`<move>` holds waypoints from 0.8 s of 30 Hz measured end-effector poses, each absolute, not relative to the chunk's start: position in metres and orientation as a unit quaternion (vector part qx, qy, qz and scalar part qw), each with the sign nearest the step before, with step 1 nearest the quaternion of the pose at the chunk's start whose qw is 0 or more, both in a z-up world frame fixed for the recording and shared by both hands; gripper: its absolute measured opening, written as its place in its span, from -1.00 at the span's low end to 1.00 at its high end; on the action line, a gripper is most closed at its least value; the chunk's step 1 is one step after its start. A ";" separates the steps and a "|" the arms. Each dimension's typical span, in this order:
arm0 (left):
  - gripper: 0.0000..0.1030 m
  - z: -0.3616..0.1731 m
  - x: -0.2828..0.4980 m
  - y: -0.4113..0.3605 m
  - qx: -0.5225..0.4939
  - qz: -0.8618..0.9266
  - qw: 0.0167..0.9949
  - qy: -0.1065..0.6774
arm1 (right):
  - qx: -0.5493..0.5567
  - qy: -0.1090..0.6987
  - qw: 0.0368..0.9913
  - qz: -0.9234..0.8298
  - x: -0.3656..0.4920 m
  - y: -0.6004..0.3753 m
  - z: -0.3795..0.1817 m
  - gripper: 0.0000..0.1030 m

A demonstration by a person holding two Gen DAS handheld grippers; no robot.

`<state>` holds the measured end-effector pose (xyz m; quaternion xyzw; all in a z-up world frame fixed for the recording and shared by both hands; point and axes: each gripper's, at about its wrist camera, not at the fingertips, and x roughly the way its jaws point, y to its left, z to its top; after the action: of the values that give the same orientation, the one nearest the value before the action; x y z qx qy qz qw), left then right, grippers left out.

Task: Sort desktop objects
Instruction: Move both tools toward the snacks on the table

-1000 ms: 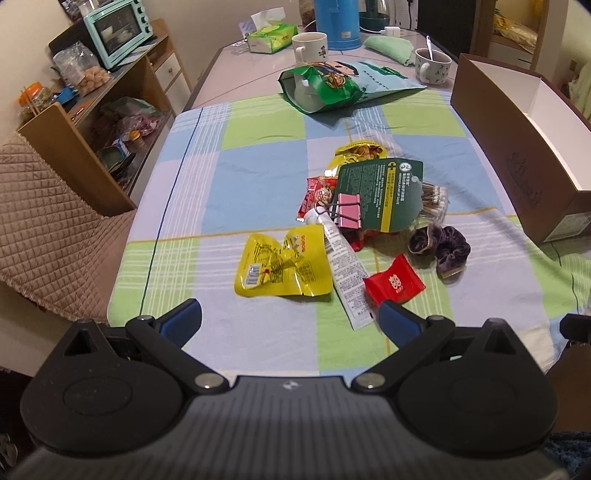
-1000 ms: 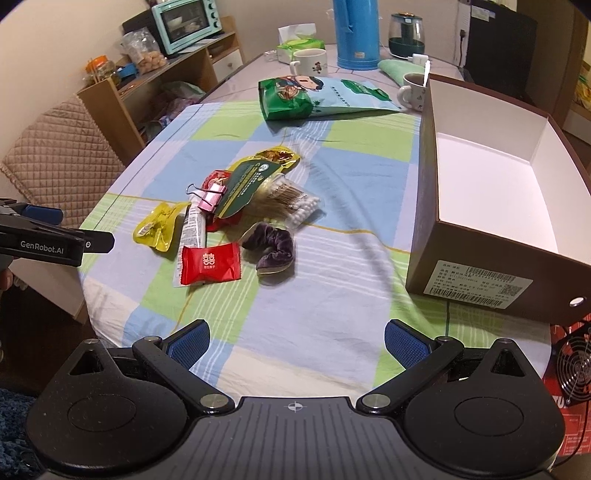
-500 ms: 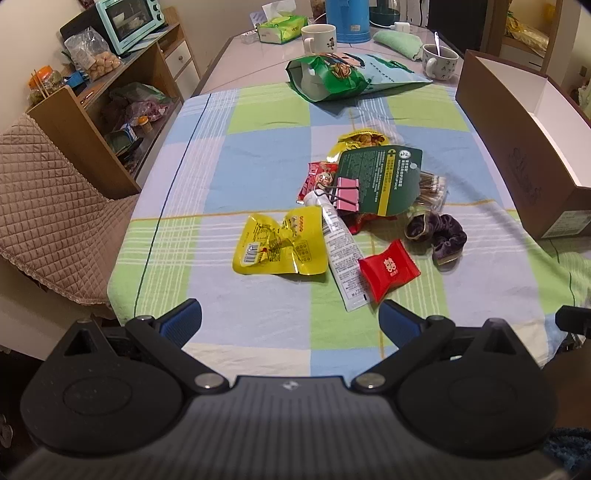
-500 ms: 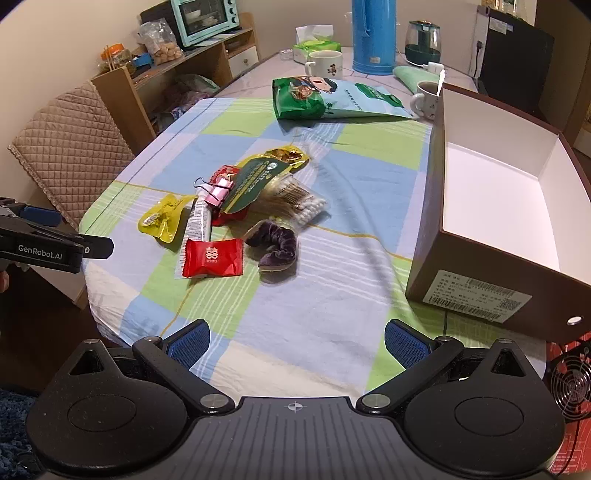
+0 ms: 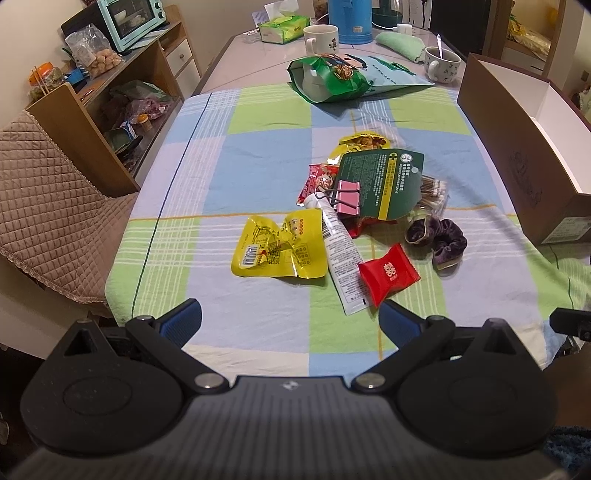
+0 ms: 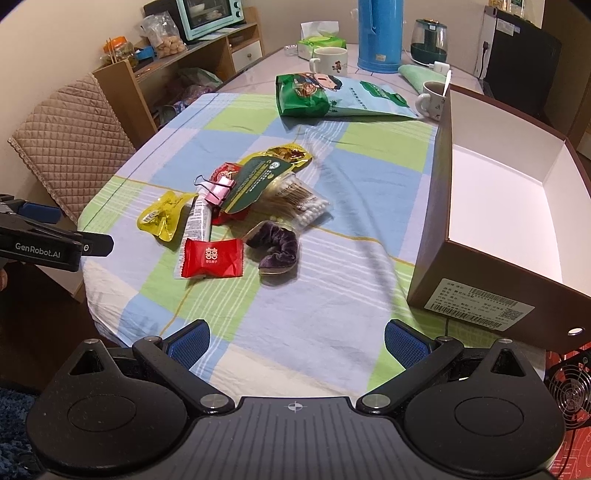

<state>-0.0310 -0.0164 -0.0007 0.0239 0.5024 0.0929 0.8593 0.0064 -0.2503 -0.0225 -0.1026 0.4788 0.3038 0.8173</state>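
A heap of small items lies on the checked tablecloth: a yellow snack packet, a white tube, a red candy packet, a purple scrunchie, a pink binder clip, a dark green card and a bag of cotton swabs. My left gripper hovers open above the table's near edge, short of the heap. My right gripper is open too, in front of the red candy packet and scrunchie. The brown box stands open on the right, white inside.
A big green snack bag, two mugs, a blue jug and a tissue pack occupy the far end. A padded chair and wooden shelf flank the left side.
Both grippers have drawn back and risen a little, so more of the table's near edge shows. Neither has touched an item, and both stay open.
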 end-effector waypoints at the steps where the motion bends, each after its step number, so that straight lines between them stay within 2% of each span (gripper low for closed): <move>1: 0.96 -0.001 -0.031 -0.016 0.023 0.093 0.859 0.502 | -0.102 0.478 0.817 0.305 0.007 -0.250 -0.022 1.00; 24: 0.96 -0.007 -0.016 0.001 0.014 0.090 0.855 0.510 | -0.106 0.478 0.814 0.312 0.027 -0.231 -0.026 1.00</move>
<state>-0.0157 0.0011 -0.0068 0.0145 0.5105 0.0905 0.8550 0.0265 -0.2309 -0.0259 -0.1065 0.4784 0.3124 0.8137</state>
